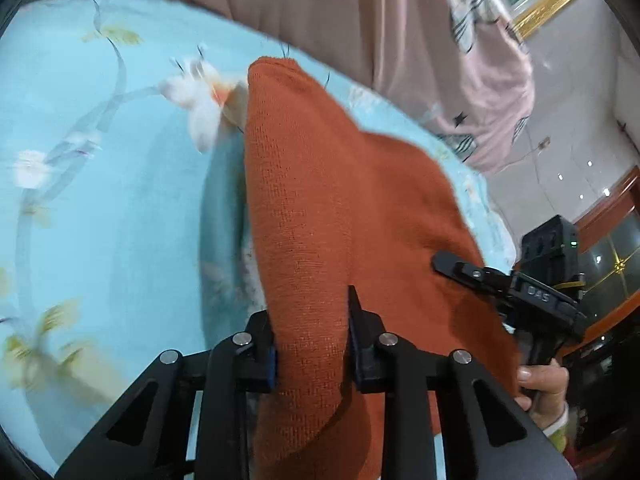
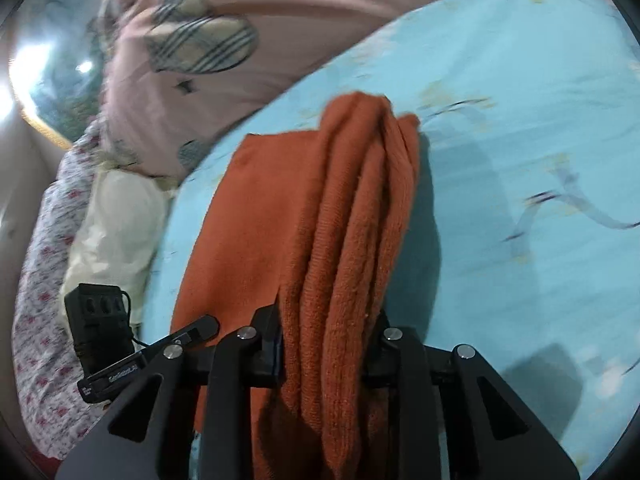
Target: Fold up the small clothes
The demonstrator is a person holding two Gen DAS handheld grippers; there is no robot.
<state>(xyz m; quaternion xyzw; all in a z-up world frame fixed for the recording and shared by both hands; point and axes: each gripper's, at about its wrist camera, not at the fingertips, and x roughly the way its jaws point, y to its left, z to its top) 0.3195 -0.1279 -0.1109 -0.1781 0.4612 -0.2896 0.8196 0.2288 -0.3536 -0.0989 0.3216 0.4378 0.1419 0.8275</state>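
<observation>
An orange knitted garment (image 1: 340,200) lies bunched on a light blue flowered bedsheet (image 1: 100,200). My left gripper (image 1: 312,332) is shut on a fold of its near edge, the knit pinched between the two pads. In the right wrist view my right gripper (image 2: 326,320) is shut on a thick, ribbed bundle of the same garment (image 2: 280,200), which hangs over the sheet (image 2: 520,160). Each gripper shows in the other's view: a right finger (image 1: 456,266) rests on the cloth at the right, and a left finger (image 2: 200,326) sits at the lower left. The grippers stand side by side.
A pink quilt with plaid patches (image 1: 320,12) (image 2: 200,40) is heaped along the far side of the bed. A cream pillow (image 2: 116,224) and a white cloth with red flowers (image 2: 40,280) lie beyond the left edge. A hand (image 1: 540,384) holds the right gripper's handle.
</observation>
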